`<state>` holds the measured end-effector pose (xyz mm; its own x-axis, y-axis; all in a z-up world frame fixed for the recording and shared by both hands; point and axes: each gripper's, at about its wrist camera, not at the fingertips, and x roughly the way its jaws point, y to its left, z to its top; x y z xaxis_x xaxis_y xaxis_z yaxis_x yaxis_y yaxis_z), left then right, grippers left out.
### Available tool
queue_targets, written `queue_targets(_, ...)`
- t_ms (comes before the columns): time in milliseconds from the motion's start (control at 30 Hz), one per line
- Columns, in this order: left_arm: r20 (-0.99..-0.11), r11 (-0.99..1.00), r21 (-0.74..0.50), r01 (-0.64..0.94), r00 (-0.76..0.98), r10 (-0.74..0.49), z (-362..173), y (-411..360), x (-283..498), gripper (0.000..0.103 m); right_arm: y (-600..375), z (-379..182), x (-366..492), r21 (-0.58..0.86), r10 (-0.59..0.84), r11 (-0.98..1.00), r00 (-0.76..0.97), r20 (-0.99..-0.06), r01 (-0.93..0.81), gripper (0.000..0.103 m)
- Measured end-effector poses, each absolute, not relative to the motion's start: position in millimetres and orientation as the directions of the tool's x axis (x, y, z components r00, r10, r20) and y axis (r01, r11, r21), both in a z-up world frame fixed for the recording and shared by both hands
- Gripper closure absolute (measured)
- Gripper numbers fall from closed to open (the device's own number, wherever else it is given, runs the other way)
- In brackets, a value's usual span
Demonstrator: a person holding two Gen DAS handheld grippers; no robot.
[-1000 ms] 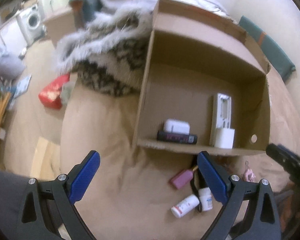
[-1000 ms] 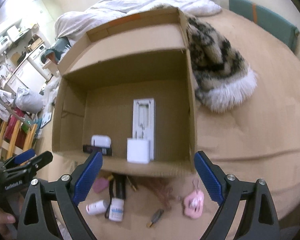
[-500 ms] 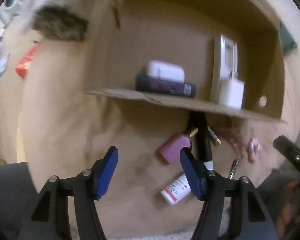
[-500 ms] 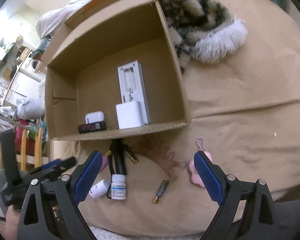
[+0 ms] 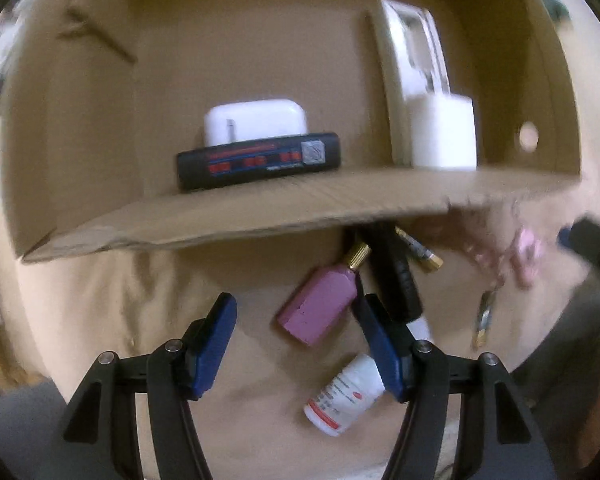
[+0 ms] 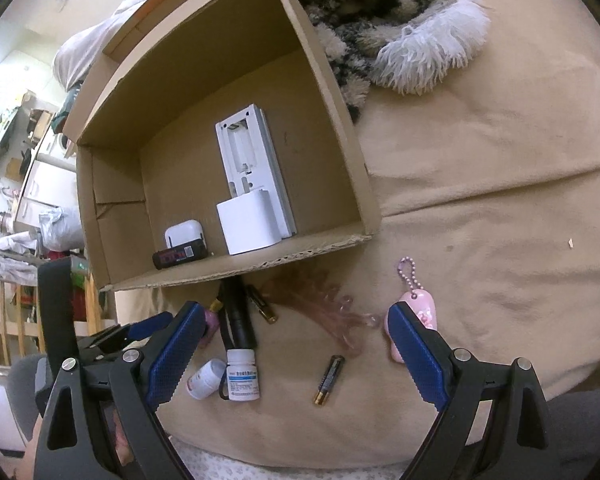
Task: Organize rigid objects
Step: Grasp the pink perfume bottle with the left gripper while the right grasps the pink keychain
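Note:
A pink bottle with a gold cap lies on the beige cover in front of the cardboard box. My left gripper hangs just over it, jaws half apart on either side of the bottle, pads not pressing it. Beside it lie a black cylinder, a red-labelled white bottle and a battery. My right gripper is open wide above a blue-labelled bottle, another battery and a pink keychain. It holds nothing.
The box holds a black device, a white case, a white cube adapter and a white panel. A furry patterned blanket lies behind the box. Open beige cover stretches to the right.
My left gripper came down close to the items in front of the box and its jaws narrowed around the pink bottle. The right gripper dipped a little and tilted further down.

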<state>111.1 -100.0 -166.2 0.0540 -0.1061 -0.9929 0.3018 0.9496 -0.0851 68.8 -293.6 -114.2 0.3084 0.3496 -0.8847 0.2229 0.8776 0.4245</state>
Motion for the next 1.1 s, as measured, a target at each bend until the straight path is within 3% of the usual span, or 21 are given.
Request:
queue_targets(133,-0.992,0.934,-0.093,0.344,0.045,-0.115,-173.4,-110.4,110.8,0.064,-297.7,-114.9,71.6,0.394,0.314,0.888,0.314,-0.896,0.238,0.005)
queue_targets(267,-0.991,0.923,-0.092,0.374,0.054,-0.121,-172.8,-117.8,108.3,0.079,-304.6,-122.2,71.5,0.411,0.331,0.872,0.3,-0.895,0.265,0.005)
queue_targets(433,-0.984,0.949,-0.167,0.266,0.018,-0.178,-171.4,-102.3,105.2,0.08,-308.8,-136.2,70.8,0.391,0.326,0.875,0.248,-0.912,0.287,0.009)
queue_targets(567,-0.984,0.967,-0.166,0.195,0.035,-0.176,-168.2,-87.2,103.4,0.08,-313.1,-139.5,75.1,0.291,0.228,0.91,0.23,-0.946,0.295,0.044)
queue_targets(667,-0.982,0.976,-0.166,0.142,0.062,-0.176,-161.8,-75.0,106.7,0.08,-311.7,-150.2,80.0,0.238,0.19,0.927,0.183,-0.965,0.291,0.056)
queue_targets(833,-0.983,0.984,-0.169,0.059,0.055,-0.173,-159.9,-52.8,115.8,0.08,-307.5,-168.6,80.7,0.106,0.08,0.947,0.094,-0.992,0.304,0.058)
queue_targets(1100,-0.986,0.985,-0.155,0.078,0.056,-0.159,-155.7,-49.3,122.1,0.08,-288.6,-181.4,84.8,0.007,-0.005,0.977,0.055,-0.998,0.211,0.064)
